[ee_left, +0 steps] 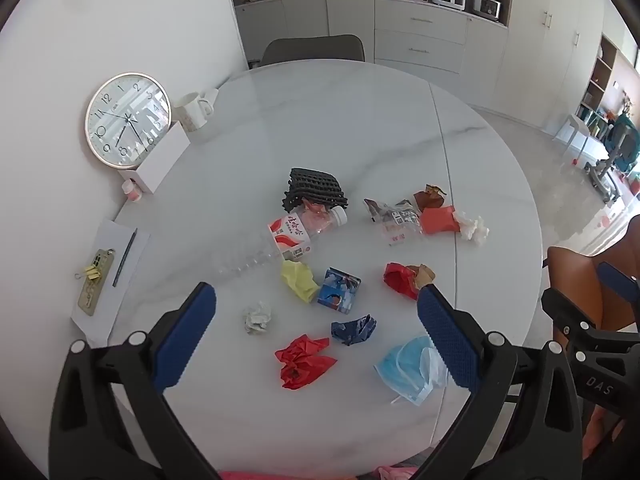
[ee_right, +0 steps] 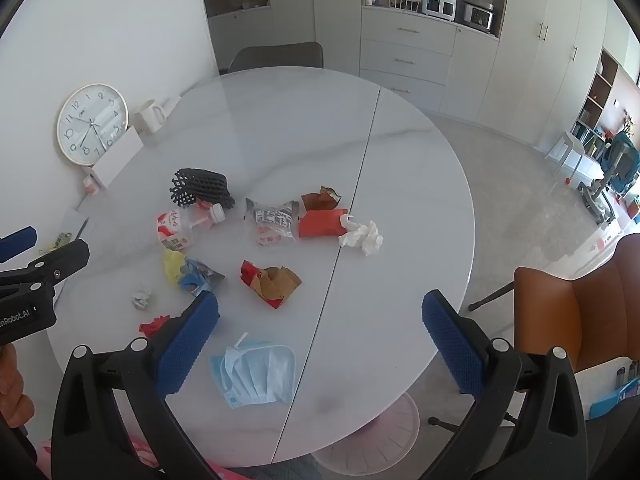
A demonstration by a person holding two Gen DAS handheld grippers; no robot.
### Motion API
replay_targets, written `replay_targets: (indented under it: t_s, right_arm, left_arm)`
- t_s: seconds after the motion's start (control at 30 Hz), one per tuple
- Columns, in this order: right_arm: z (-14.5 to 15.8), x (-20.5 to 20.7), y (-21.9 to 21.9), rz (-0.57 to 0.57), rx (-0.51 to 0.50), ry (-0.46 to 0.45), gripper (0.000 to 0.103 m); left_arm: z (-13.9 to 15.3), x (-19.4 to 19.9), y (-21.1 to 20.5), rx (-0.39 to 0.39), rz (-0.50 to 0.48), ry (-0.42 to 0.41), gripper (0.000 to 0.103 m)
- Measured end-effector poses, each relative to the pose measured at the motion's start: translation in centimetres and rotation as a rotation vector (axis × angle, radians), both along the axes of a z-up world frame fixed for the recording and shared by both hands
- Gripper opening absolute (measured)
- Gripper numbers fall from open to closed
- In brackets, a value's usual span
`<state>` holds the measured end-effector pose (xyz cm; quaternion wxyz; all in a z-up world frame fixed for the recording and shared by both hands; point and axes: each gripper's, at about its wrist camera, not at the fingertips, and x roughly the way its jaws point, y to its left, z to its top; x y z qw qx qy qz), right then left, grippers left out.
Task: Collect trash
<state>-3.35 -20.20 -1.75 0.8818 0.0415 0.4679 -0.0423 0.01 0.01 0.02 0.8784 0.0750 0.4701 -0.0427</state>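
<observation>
Blue mask (ee_right: 254,374) between open right hand-held gripper (ee_right: 320,320) fingers.

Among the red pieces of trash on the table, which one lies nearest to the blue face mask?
The crumpled red wrapper, just left of the face mask. The red scrap with brown paper and the red packet beside the white tissue lie farther back.

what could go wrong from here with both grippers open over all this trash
1. The plastic bottle lies on its side on the smooth table; a nudge could send it rolling.
2. The yellow wrapper and blue carton touch, so one grasp might drag or drop the other.
3. The face mask lies flat near the table edge; the right gripper, jaws open, may slide it off instead of pinching it.
</observation>
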Motion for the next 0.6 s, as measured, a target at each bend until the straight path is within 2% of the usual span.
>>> replay_targets:
  t_s: [0.27,0.33,0.6]
  right_arm:
    - [-0.2,0.0,0.0,0.002,-0.002,-0.003,0.101]
    - [-0.1,-0.2,0.0,0.004,-0.002,-0.004,0.101]
    - [-0.4,0.0,0.0,0.006,-0.003,0.001,0.101]
  left_arm:
    - [0.1,-0.2,0.0,-0.008,0.0,0.001,0.097]
    - [-1.0,-0.8,-1.0,-0.005,0.001,-0.002,0.097]
    - [-0.7,0.0,-0.1,-0.019,0.002,0.021,0.097]
